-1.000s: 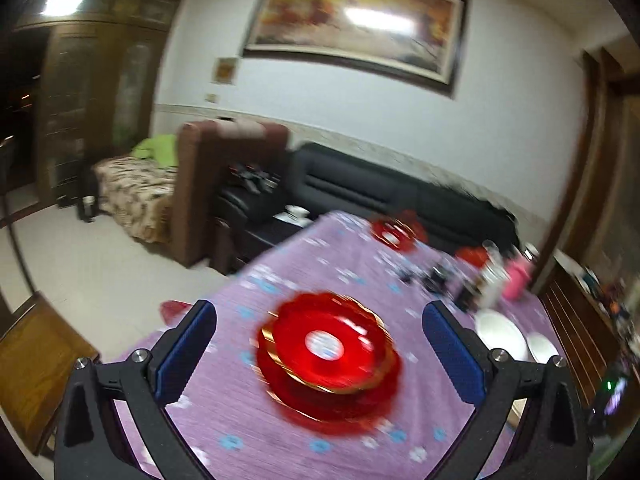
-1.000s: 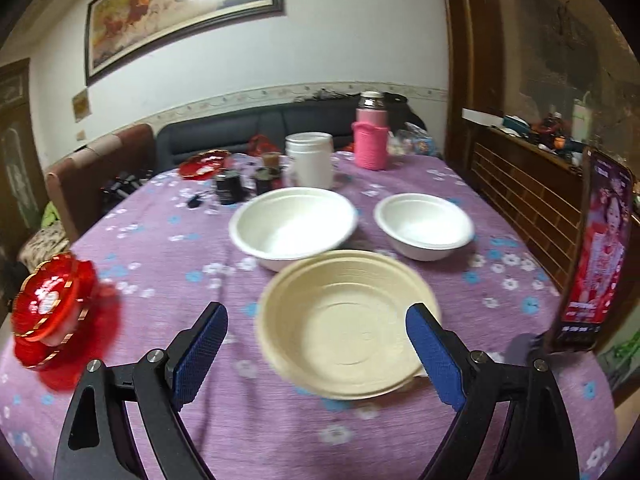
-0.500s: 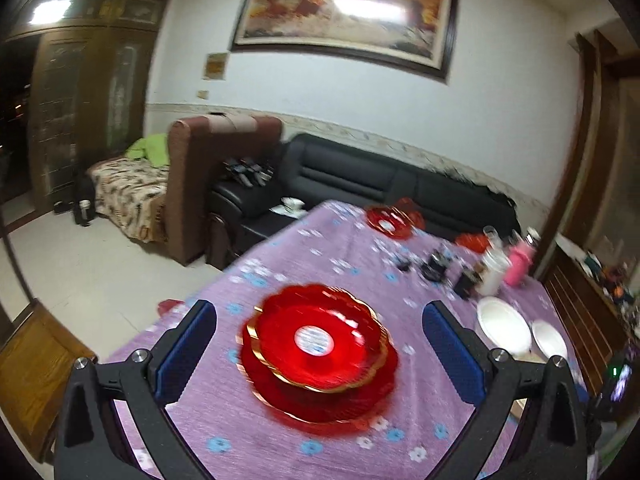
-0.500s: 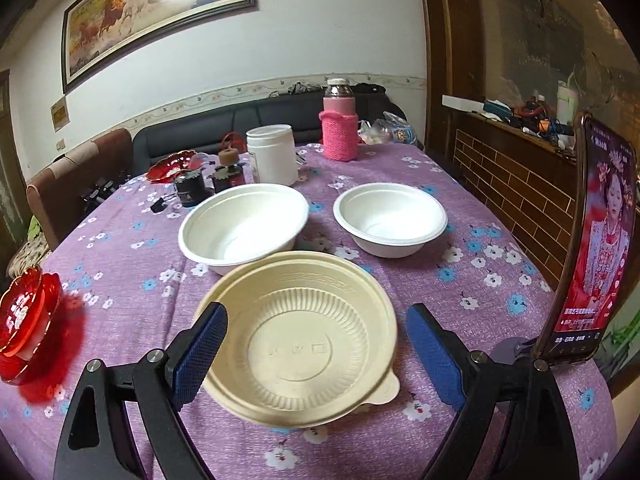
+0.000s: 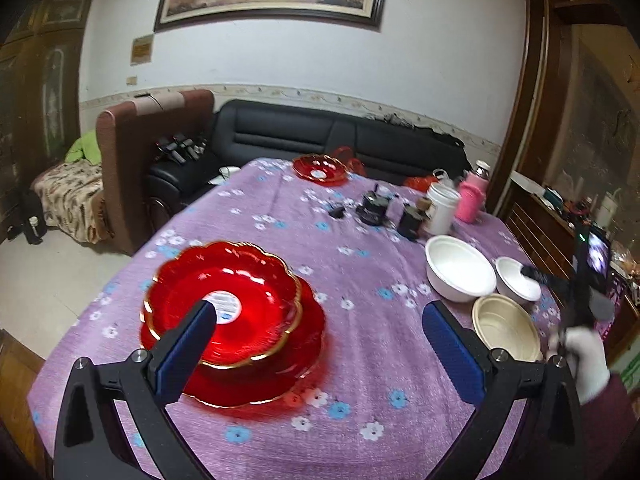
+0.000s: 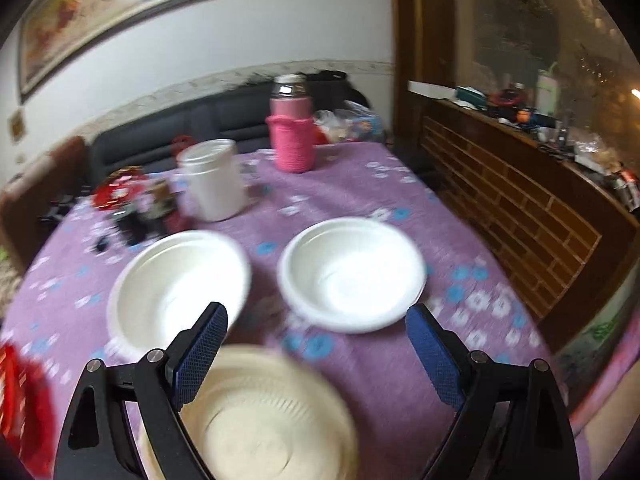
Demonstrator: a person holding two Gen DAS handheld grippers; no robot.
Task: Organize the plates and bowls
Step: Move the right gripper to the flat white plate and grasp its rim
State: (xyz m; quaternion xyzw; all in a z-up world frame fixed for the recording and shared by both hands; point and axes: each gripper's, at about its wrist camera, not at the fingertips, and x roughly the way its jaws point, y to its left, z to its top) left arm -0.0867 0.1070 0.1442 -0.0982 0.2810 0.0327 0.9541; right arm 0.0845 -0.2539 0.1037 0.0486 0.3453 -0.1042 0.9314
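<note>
1. The left gripper [image 5: 320,344] is seen with its blue-padded jaws spread wide and nothing held between them. It is held low over the near end of a table covered by a purple flowered tablecloth [image 5: 360,280].
2. Just beyond and partly behind its left finger, a stack of red scalloped plates [image 5: 224,312] with gold rims is seen, the smaller plate resting on a larger one. This stacking can be judged as done.
3. A third red plate [image 5: 320,169] is seen alone at the far end of the table, well apart from the stack, so it is judged as still to be gathered.
4. The right gripper [image 6: 318,350] is also seen open and empty, angled down over the bowls; the view is blurred.
5. A beige ribbed bowl [image 6: 260,420] lies directly below it, partly behind its left finger. Further out, a small white bowl [image 6: 352,276] sits between the fingers' line of sight, and a large white bowl [image 6: 180,288] sits just beside it to the left.
6. The three bowls stand separately, none nested, so that part of the task is judged as not yet done.
7. From the left wrist view, a white-gloved hand [image 5: 586,356] is seen at the right edge, gripping the handle of the other tool.
8. A white jar [image 6: 214,184] and a pink-sleeved flask [image 6: 291,136] stand further back.
</note>
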